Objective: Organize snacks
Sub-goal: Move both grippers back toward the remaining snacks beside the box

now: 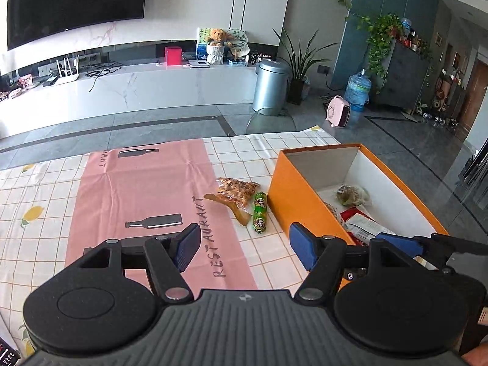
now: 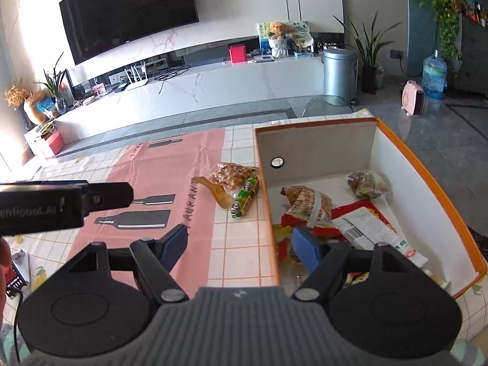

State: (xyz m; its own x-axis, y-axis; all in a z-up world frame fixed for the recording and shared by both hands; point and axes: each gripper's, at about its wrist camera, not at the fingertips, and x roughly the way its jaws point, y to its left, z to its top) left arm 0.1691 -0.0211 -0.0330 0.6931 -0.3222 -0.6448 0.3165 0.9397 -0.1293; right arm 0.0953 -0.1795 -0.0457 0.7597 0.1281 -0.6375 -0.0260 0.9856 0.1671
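An open orange box [image 1: 300, 201] [image 2: 427, 170] stands on the table's right side and holds several snack packets [image 2: 308, 204]. Outside it, by its left wall, lie a clear bag of brown snacks [image 1: 236, 190] [image 2: 233, 175], a green sausage pack [image 1: 260, 212] [image 2: 244, 196] and an amber-coloured wrapper [image 1: 236, 210] [image 2: 218, 193]. My left gripper [image 1: 244, 245] is open and empty above the table, short of these snacks. My right gripper [image 2: 241, 245] is open and empty, straddling the box's near-left wall. The left gripper's finger also shows in the right wrist view [image 2: 106, 195].
A pink mat [image 1: 146, 195] lies on the checked tablecloth [image 1: 36, 195] left of the snacks. Beyond the table's far edge are grey floor, a metal bin [image 1: 271, 84], a pink heater [image 1: 337, 111] and a white TV bench.
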